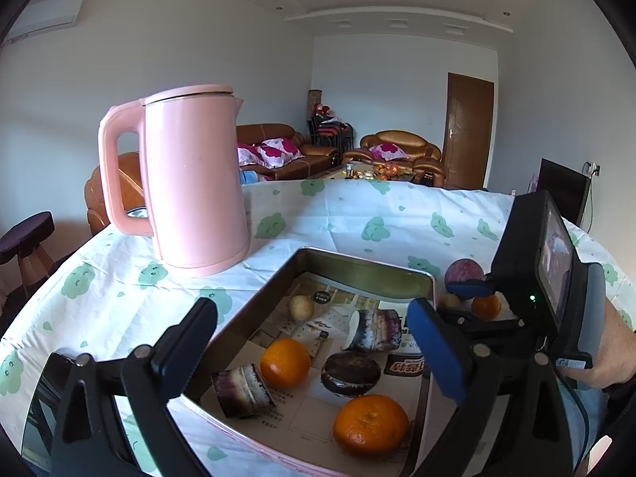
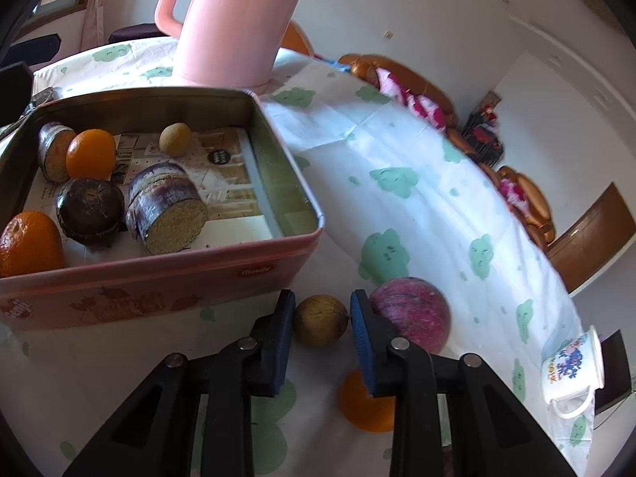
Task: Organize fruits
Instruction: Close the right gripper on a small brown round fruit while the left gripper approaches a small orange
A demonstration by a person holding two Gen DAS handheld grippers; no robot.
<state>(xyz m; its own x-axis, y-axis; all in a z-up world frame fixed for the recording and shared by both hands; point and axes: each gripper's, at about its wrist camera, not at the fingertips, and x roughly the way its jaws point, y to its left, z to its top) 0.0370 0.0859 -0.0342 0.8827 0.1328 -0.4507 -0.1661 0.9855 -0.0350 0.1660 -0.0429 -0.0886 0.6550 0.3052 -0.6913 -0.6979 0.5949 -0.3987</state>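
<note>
My right gripper is shut on a small brown round fruit lying on the tablecloth just in front of the pink tin. A red-purple apple touches the right finger's outer side, and an orange lies under that finger. The tin holds two oranges, two cut cane pieces, a dark round fruit and another small brown fruit. My left gripper stands wide open above the tin's near end, holding nothing. In the left wrist view the right gripper sits by the apple.
A tall pink kettle stands behind the tin on the left. A printed mug sits near the table's right edge. The round table carries a white cloth with green prints. A person's hand holds the right gripper.
</note>
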